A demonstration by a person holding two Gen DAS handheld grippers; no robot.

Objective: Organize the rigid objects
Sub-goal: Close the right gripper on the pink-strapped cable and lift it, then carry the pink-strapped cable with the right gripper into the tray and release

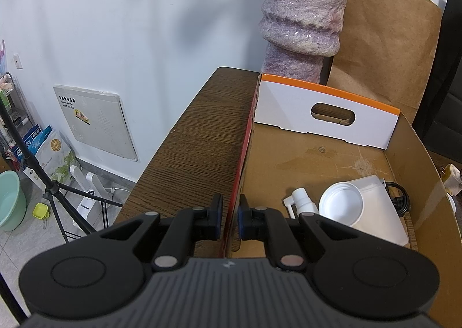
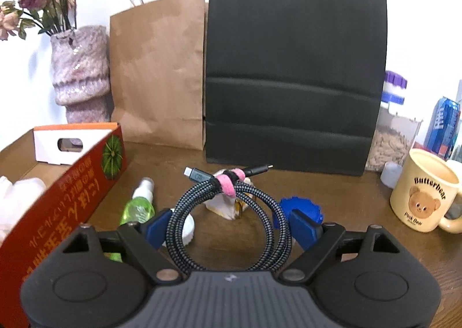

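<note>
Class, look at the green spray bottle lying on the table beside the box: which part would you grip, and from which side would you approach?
Grip the green spray bottle across its green body, coming from above. It lies flat with its white nozzle end pointing away, so the rounded sides are exposed. The box stands close on its left and the coiled cable on its right, so a sideways approach looks cramped.

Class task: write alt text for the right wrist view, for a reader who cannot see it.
The right gripper grips a coiled grey braided cable with a pink strap above a brown wooden table. A red cardboard box stands left, a cream bear mug right.
</note>
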